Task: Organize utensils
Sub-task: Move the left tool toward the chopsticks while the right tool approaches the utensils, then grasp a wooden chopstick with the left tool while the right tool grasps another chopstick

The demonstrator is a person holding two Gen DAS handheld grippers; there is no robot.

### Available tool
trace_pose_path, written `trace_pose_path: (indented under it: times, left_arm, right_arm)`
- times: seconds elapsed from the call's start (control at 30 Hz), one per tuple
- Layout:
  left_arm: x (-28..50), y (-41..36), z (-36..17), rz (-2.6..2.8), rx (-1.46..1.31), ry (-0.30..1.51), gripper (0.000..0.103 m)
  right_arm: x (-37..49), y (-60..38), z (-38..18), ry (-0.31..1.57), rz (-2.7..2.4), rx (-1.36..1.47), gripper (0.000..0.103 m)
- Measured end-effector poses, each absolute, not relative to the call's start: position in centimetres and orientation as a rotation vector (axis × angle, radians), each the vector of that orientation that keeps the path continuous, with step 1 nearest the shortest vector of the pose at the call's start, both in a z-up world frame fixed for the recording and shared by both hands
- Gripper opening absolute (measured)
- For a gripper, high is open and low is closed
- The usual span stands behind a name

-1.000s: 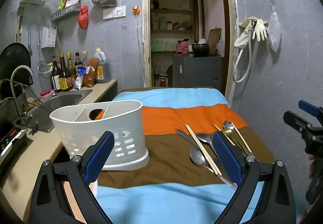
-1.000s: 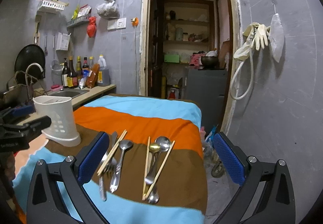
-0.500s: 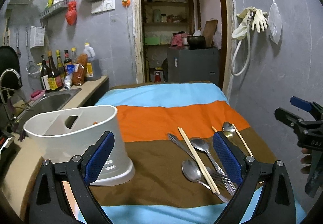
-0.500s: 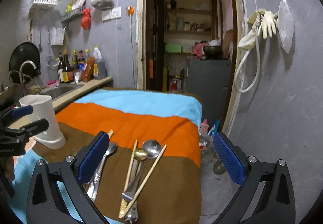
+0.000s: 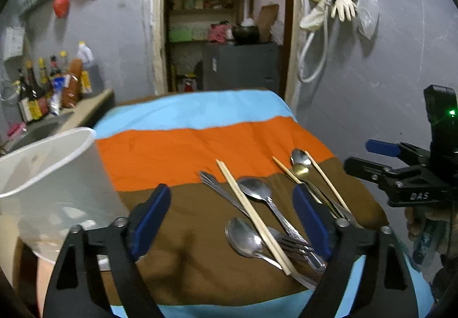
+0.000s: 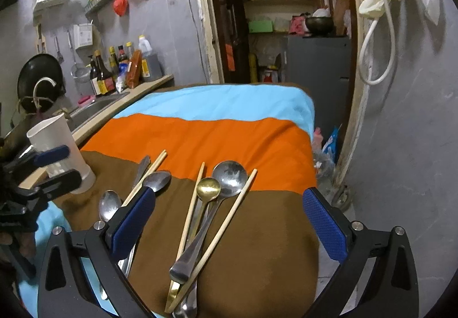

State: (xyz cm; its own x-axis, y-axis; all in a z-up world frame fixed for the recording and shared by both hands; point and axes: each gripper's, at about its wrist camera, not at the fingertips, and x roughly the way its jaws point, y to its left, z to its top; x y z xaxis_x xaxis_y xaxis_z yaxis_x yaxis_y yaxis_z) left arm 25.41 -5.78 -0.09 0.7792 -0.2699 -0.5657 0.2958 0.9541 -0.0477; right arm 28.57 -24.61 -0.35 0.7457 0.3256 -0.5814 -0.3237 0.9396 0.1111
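Observation:
Utensils lie on the brown band of a striped cloth [image 5: 183, 146]. In the left wrist view, my left gripper [image 5: 230, 189] hovers over a wooden chopstick [image 5: 252, 215], two silver spoons [image 5: 254, 189] and a fork [image 5: 294, 243]. Its jaws are closing and its pads touch nothing. In the right wrist view, my right gripper [image 6: 229, 192] hangs over a gold spoon [image 6: 209, 189], a big silver spoon [image 6: 229, 174] and two chopsticks [image 6: 229, 220]. Its jaws are also closing on nothing. A white utensil holder [image 5: 43, 183] stands at the left.
A counter with a sink [image 6: 97, 106] and sauce bottles [image 6: 100, 74] runs behind the holder. The cloth drops off at its right edge [image 6: 312, 146] beside a grey wall. A doorway with a grey cabinet [image 5: 243, 66] lies beyond. A hand [image 5: 418, 223] holds the right gripper.
Both grippers have come forward and down over the utensils, which now look larger. The left jaws stand narrower. The holder has slid toward the left edge of both views.

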Motion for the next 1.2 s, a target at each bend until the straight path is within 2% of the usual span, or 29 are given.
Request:
trace_pose_path:
  times: [0.07,0.13,0.17,0.23,0.27,0.33,0.5,0.6,1.2]
  left_arm:
    - [26.4,-5.9,-0.7,-0.333,0.033,0.645,0.066]
    - [27.2,-6.0,-1.2,-0.359,0.017,0.686,0.048]
    - [27.7,-6.0,-1.5,-0.376,0.003,0.709,0.044]
    - [28.6,-5.9,-2.0,-0.397,-0.023,0.750,0.028]
    - [29.0,-5.8,-2.2,-0.406,-0.035,0.771,0.026]
    - [29.9,-5.4,-2.6,-0.417,-0.059,0.808,0.018]
    - [31.2,-4.5,-2.5,-0.450,-0.097,0.846,0.009]
    - [32.0,-4.1,-2.6,-0.462,-0.106,0.864,0.005]
    - [35.8,-3.3,-3.3,-0.478,-0.164,0.985,0.004]
  right_arm:
    - [29.2,-24.6,-0.8,0.660,0.362,0.007,0.087]
    - [29.7,-24.6,-1.2,0.685,0.360,0.000,0.079]
    - [29.9,-24.5,-1.4,0.693,0.361,-0.005,0.075]
    - [30.4,-24.5,-1.8,0.715,0.358,-0.017,0.064]
    - [30.7,-24.5,-2.0,0.725,0.357,-0.020,0.058]
    - [31.1,-24.5,-2.4,0.745,0.356,-0.021,0.052]
    - [32.4,-24.5,-3.3,0.795,0.353,-0.013,0.035]
    - [32.9,-24.6,-3.6,0.821,0.352,-0.004,0.029]
    - [33.9,-24.4,-4.1,0.866,0.370,0.006,0.029]
